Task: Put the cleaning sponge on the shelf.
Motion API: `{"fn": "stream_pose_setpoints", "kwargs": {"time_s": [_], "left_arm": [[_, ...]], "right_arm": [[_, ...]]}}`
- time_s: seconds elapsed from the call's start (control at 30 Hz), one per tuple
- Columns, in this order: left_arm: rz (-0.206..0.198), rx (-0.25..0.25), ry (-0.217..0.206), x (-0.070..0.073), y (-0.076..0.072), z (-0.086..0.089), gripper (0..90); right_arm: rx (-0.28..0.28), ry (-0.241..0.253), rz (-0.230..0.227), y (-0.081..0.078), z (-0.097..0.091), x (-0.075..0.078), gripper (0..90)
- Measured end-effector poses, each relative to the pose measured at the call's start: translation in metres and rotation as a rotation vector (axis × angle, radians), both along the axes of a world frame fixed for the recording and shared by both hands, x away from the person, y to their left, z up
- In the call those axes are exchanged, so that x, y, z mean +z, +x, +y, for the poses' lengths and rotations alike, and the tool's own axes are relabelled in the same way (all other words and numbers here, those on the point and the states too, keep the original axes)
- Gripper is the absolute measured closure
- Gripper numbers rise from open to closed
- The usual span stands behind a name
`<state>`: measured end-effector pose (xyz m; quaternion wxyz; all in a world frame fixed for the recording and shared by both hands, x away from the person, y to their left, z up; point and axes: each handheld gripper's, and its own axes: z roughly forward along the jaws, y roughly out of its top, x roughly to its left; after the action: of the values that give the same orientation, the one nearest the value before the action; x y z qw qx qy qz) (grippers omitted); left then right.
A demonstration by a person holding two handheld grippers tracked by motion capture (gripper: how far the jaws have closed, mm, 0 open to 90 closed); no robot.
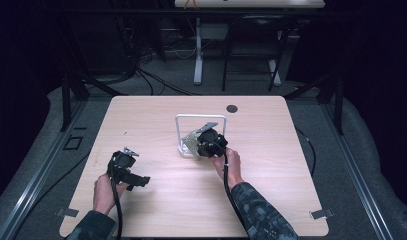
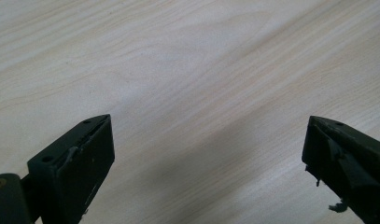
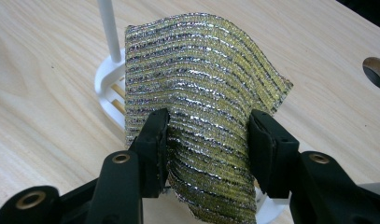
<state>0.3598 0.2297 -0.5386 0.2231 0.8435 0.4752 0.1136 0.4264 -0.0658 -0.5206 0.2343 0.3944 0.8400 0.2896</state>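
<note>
Right gripper (image 3: 208, 140): seen in the right gripper view with its two black jaws pressed against either side of a yellow-and-silver striped cloth, which bulges between them; the cloth is pinched. In the high view the same gripper (image 1: 203, 145) is held at the foot of a white rack near the table's middle.
Left gripper (image 2: 208, 154): its jaws are spread wide apart in the left gripper view, with nothing but bare wood grain between them. In the high view it (image 1: 125, 167) is held low over the near left part of the table, well apart from the rack.
Cloth (image 3: 201, 84): a ribbed, glittery piece with yellow and silver bands, held up off the table and curved, its upper edge free. It is placed just in front of the rack's base, and in the high view it (image 1: 191, 141) is seen beside the rack's lower left corner.
Rack (image 1: 201, 118): a white frame of thin tubes standing upright; its slotted base (image 3: 108, 88) and one upright post are seen behind the cloth.
Hands: the right hand (image 1: 232, 167) and the left hand (image 1: 105, 192) are seen gripping the handles, with patterned sleeves at the bottom edge.
Table (image 1: 271, 170): light wood, with a round dark hole (image 1: 232, 108) near its far edge.
</note>
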Motion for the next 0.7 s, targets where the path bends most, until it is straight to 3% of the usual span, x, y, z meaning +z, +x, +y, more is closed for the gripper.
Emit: {"fn": "stream_pose_setpoints", "kwargs": {"time_s": [0.53, 0.7], "left_arm": [[0.001, -0.005, 0.001, 0.0, 0.0, 0.0, 2.4], [0.0, -0.004, 0.003, -0.001, 0.0, 0.0, 2.4]], "right_arm": [[-0.011, -0.003, -0.005, 0.005, 0.008, -0.01, 49.3], [-0.02, -0.001, -0.003, 0.007, 0.008, -0.012, 44.5]]}}
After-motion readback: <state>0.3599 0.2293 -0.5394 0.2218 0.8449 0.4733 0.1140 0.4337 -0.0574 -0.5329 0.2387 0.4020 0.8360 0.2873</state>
